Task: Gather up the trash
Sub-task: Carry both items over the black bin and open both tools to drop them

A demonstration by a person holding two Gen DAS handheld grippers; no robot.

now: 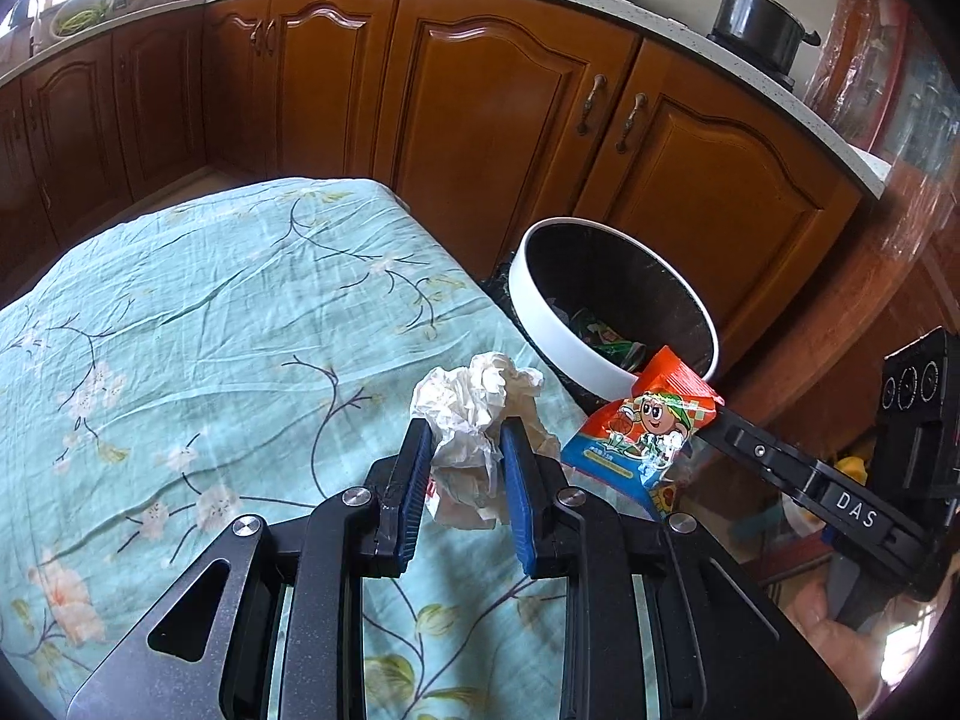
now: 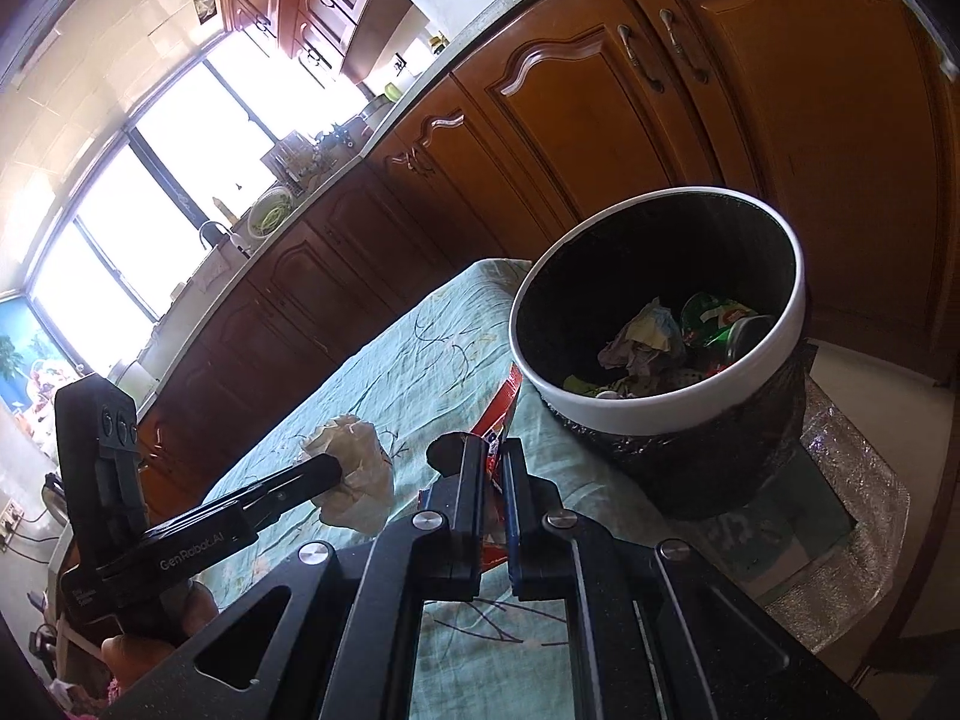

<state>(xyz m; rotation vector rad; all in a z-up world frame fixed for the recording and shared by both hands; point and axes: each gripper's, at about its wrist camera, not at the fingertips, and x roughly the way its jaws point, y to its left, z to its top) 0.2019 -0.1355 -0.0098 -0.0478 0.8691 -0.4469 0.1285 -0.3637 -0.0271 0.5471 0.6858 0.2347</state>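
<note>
— What have you got?
— Crumpled tissue [image 1: 474, 414] pinched between my left gripper [image 1: 465, 438]'s blue pads, up over the floral tablecloth [image 1: 210, 312].
— And the other hand?
— Right gripper [image 2: 493, 468] clamped tight on a red snack packet [image 1: 651, 420], edge-on between the fingers.
— Where's the bin?
— White-rimmed trash bin [image 2: 654, 408], black liner, just past the table's edge, in front of the wooden cabinets [image 1: 498, 108]. A green can [image 2: 720, 318] and crumpled paper lie inside it.
</note>
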